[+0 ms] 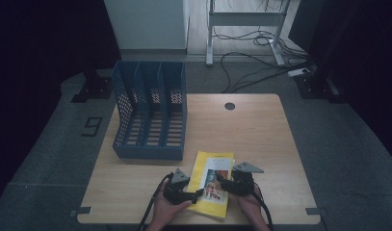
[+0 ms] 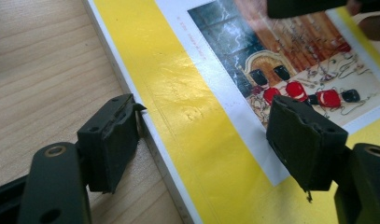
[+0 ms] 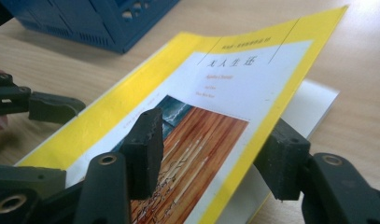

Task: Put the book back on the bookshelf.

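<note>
High view places the yellow book [image 1: 214, 185] flat near the front edge of the wooden table [image 1: 261, 134], lying between the 2 grippers and just in front of the blue file rack [image 1: 150, 115]. Right gripper view shows the front cover [image 3: 234, 88] lifted off the white page block [image 3: 313, 105], which rests on the tabletop; the right gripper [image 3: 215, 154] has 1 jaw above the cover's picture and 1 below its raised free edge, the jaws about halfway apart. Whether the pads actually press the cover cannot be told. Left gripper view shows the left gripper [image 2: 206, 140] with jaws wide, straddling the spine side: 1 pad sits at the book's edge by the table, the other hovers over the cover illustration, and nothing is clamped. The rack's 3 compartments stand empty, upright, well apart from the book's far end. Judgement: work is at an early stage. Cover opening or a grip on the book appears begun; no lift is evident, the book remains on the table, and any transfer to the rack is yet to be done.
</note>
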{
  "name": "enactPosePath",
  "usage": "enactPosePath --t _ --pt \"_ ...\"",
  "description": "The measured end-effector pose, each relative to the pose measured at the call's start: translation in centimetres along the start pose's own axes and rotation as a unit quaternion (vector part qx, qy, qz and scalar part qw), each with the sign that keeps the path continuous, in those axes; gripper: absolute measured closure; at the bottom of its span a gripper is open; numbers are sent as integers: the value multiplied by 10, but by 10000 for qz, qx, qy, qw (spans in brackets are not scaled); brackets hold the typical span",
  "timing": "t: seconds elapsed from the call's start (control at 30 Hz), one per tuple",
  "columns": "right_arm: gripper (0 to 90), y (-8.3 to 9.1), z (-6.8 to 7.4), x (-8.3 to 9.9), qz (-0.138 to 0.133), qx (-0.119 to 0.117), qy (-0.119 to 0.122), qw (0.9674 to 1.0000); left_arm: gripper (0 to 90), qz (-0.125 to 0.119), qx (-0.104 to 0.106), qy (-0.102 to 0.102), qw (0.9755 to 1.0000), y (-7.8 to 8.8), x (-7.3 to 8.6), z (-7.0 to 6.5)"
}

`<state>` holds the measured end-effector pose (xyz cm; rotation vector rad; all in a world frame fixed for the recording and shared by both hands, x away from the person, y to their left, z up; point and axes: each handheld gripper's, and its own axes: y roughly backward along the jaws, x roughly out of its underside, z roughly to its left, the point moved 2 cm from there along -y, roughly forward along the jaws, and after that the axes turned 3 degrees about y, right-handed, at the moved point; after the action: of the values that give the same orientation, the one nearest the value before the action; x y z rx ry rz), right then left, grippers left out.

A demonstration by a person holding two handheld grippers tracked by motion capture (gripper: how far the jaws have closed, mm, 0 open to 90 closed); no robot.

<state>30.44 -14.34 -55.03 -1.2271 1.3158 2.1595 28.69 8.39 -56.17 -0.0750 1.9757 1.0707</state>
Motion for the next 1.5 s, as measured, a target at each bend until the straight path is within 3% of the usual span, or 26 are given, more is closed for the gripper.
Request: enactPosePath --t 0.2,0.37,0.63,0.73,0.83,0.93,1.07,1.2,1.4,1.5 --pt "446 -5 -6 2 2 -138 -214 9997 249 0 -2 -1 10000 0 0 0" --pt "565 -5 -6 2 -23 -135 -184 9997 248 3 1 -5 10000 0 0 0" --pt "704 0 1 -2 -176 -51 77 9998 249 4 -1 -4 10000 0 0 0" --pt "730 0 5 -3 -259 -73 42 9996 248 1 3 3 10000 0 0 0" --pt "781 2 12 -7 -364 -118 152 9992 249 0 10 14 10000 0 -1 1" --pt "800 3 14 -10 -369 -132 233 9990 249 -1 14 19 10000 0 -1 1" --pt "811 4 15 -12 -323 -141 164 9992 249 -9 35 39 10000 0 -1 1" --pt "812 4 16 -15 -242 -150 335 9990 250 -18 39 60 10000 0 -1 2" --pt "812 2 14 -17 -201 -240 389 9988 249 -22 27 75 10000 0 -1 2" --pt "824 2 12 -17 -264 -335 274 9987 250 -36 53 110 9999 0 -1 3"
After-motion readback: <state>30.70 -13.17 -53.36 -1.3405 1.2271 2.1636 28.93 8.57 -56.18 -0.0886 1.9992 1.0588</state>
